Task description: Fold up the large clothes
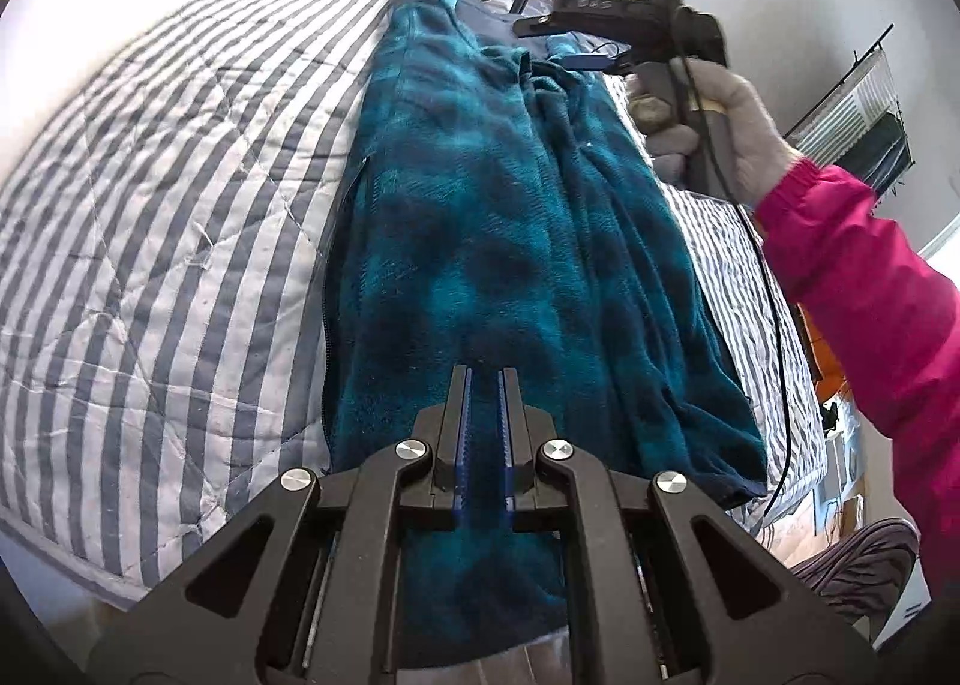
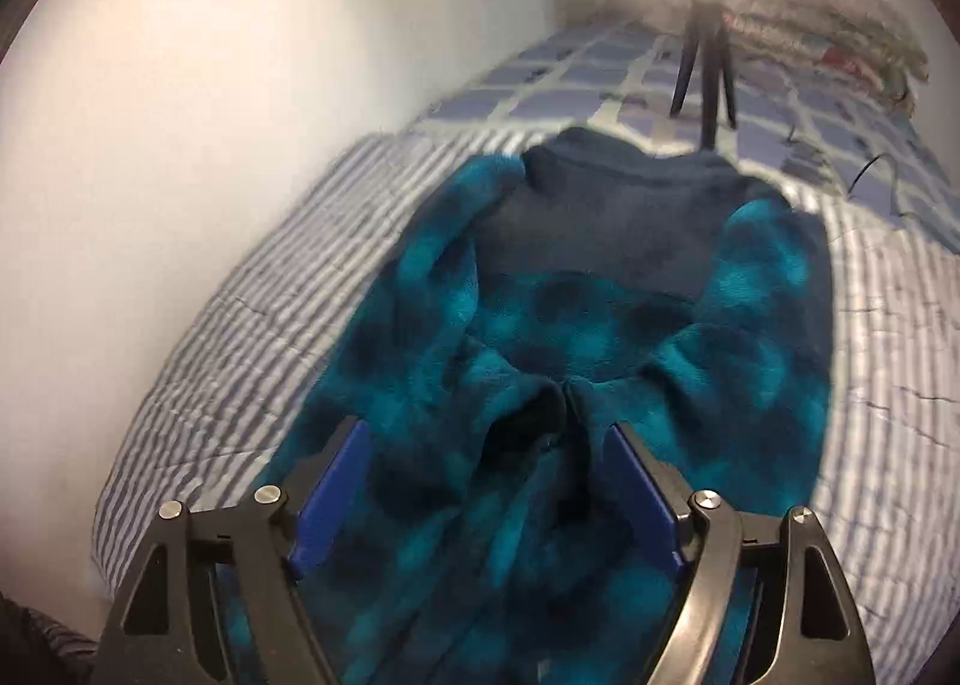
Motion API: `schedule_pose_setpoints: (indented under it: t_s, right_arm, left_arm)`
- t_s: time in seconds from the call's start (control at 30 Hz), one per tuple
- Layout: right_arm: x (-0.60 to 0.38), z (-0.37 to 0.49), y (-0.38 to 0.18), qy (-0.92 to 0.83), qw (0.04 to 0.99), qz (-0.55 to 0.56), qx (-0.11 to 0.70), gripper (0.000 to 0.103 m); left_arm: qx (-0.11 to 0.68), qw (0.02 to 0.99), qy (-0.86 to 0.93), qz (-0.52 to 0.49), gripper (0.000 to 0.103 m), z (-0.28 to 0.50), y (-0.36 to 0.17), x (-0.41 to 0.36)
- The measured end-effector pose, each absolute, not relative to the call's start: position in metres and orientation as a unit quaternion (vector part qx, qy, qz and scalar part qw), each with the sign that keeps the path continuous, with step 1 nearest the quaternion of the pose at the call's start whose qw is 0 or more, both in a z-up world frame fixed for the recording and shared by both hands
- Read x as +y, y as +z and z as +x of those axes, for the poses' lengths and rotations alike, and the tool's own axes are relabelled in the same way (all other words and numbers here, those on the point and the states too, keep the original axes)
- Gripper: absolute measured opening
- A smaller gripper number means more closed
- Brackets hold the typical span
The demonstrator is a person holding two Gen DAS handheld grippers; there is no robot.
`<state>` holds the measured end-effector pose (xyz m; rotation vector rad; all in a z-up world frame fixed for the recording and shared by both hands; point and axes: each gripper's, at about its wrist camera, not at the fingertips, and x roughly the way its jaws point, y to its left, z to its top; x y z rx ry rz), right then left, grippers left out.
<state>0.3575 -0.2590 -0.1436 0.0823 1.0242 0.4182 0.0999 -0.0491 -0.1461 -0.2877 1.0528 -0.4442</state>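
Note:
A teal and dark blue plaid fleece jacket (image 1: 480, 217) lies lengthwise on the striped quilt (image 1: 180, 193), its sides folded inward. My left gripper (image 1: 485, 379) is at its near hem, jaws nearly closed with a narrow gap, and fleece shows between them. My right gripper (image 2: 483, 433) is open above the folded sleeves of the jacket (image 2: 540, 337), its blue pads (image 2: 336, 475) wide apart, holding nothing. The dark collar (image 2: 600, 175) lies at the far end. The right gripper also shows in the left wrist view (image 1: 576, 34), held in a gloved hand over the jacket's far end.
A small black tripod (image 2: 702, 67) stands on the bed beyond the collar, under a bright lamp. A patterned pillow (image 2: 828, 19) lies at the bed's head. A white wall (image 2: 240, 85) runs along the left. A cable (image 1: 774, 289) hangs from the right gripper.

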Motion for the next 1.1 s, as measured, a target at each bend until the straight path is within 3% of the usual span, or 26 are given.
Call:
schedule_pose_setpoints:
  t_s: [0.1, 0.13, 0.17, 0.23, 0.27, 0.63, 0.67, 0.7, 0.73, 0.93, 1.1]
  right_arm:
    - [-0.255, 0.365, -0.162, 0.207, 0.842, 0.050, 0.495, 0.076]
    - [-0.254, 0.365, -0.164, 0.217, 0.840, 0.058, 0.494, 0.065]
    - [-0.253, 0.366, -0.166, 0.229, 0.834, 0.066, 0.498, 0.040]
    - [-0.248, 0.366, -0.170, 0.244, 0.820, 0.066, 0.514, 0.008]
    - [-0.245, 0.361, -0.167, 0.236, 0.826, 0.047, 0.509, 0.004]
    - [-0.237, 0.353, -0.168, 0.135, 0.842, -0.022, 0.522, 0.003]
    - [-0.240, 0.350, -0.159, 0.139, 0.845, -0.010, 0.517, 0.014]
    - [-0.243, 0.348, -0.152, 0.143, 0.847, 0.002, 0.511, 0.019]
    - [-0.252, 0.337, -0.136, 0.163, 0.852, 0.030, 0.497, 0.026]
    - [-0.290, 0.252, -0.072, 0.212, 0.853, 0.071, 0.472, 0.027]
    - [-0.291, 0.144, -0.081, 0.243, 0.826, 0.065, 0.504, 0.026]
  left_arm:
    - [0.499, 0.829, -0.214, -0.132, 0.006, 0.100, -0.150, -0.053]
    - [0.500, 0.829, -0.215, -0.128, 0.006, 0.099, -0.151, -0.054]
    - [0.500, 0.829, -0.215, -0.124, 0.006, 0.099, -0.151, -0.056]
    - [0.503, 0.828, -0.217, -0.121, 0.006, 0.099, -0.153, -0.059]
    - [0.503, 0.827, -0.218, -0.120, 0.006, 0.099, -0.154, -0.061]
    - [0.523, 0.825, -0.190, -0.099, 0.006, 0.102, -0.172, -0.064]
    - [0.522, 0.825, -0.191, -0.101, 0.006, 0.101, -0.170, -0.064]
    - [0.518, 0.826, -0.195, -0.105, 0.006, 0.099, -0.164, -0.063]
    - [0.510, 0.830, -0.198, -0.108, 0.006, 0.097, -0.158, -0.060]
    - [0.475, 0.845, -0.213, -0.122, 0.006, 0.091, -0.124, -0.039]
    - [0.476, 0.841, -0.231, -0.115, 0.006, 0.094, -0.122, -0.040]
